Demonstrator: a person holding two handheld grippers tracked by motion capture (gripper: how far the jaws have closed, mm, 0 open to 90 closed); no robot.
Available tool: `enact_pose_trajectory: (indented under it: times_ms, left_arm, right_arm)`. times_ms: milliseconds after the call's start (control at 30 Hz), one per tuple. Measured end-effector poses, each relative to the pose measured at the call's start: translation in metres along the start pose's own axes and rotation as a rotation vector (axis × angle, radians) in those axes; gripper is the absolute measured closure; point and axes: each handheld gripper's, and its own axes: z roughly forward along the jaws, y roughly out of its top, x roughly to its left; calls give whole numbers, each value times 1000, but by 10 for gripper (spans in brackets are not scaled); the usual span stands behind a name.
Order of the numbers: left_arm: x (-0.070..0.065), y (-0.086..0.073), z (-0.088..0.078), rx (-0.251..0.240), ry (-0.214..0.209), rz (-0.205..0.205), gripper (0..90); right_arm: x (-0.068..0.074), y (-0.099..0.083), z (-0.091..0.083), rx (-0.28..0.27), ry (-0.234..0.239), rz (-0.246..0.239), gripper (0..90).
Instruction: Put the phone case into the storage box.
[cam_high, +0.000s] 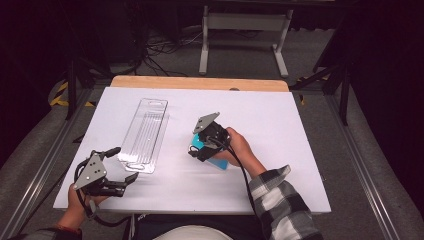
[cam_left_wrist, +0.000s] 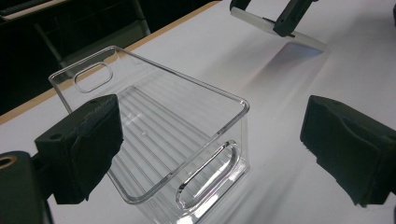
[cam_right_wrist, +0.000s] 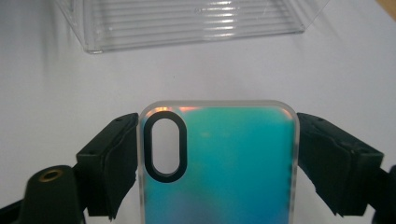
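Right gripper clamps the teal phone case across its width, above the table. Left gripper, jaws apart, faces the clear tray.

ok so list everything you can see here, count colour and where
phone case: 1, teal-blue with frosted rim and black camera ring, clamped by its edges in the right tongs, right of centre on the table
bin: 1, clear ribbed plastic, long, left of centre on the table
table: 1, white top with wooden far edge
stand: 1, pale grey frame, on the floor behind the table
cables: several, black, on the floor at the back
left tongs: 1, black, open, at the bin's near end
right tongs: 1, black, shut on the phone case
sleeve: 1, black-and-white check, bottom right
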Motion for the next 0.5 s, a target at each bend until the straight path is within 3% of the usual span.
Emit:
enact_pose_trajectory:
  times_ms: [333, 500]
  left_arm:
    - [1, 0, -1, -5, 5, -2, 65]
    - [1, 0, -1, -6, 7, 4, 65]
  right_arm:
    - [-2, -4, -14, -105, -42, 16, 178]
    - [-3, -8, -20, -129, -64, 22, 178]
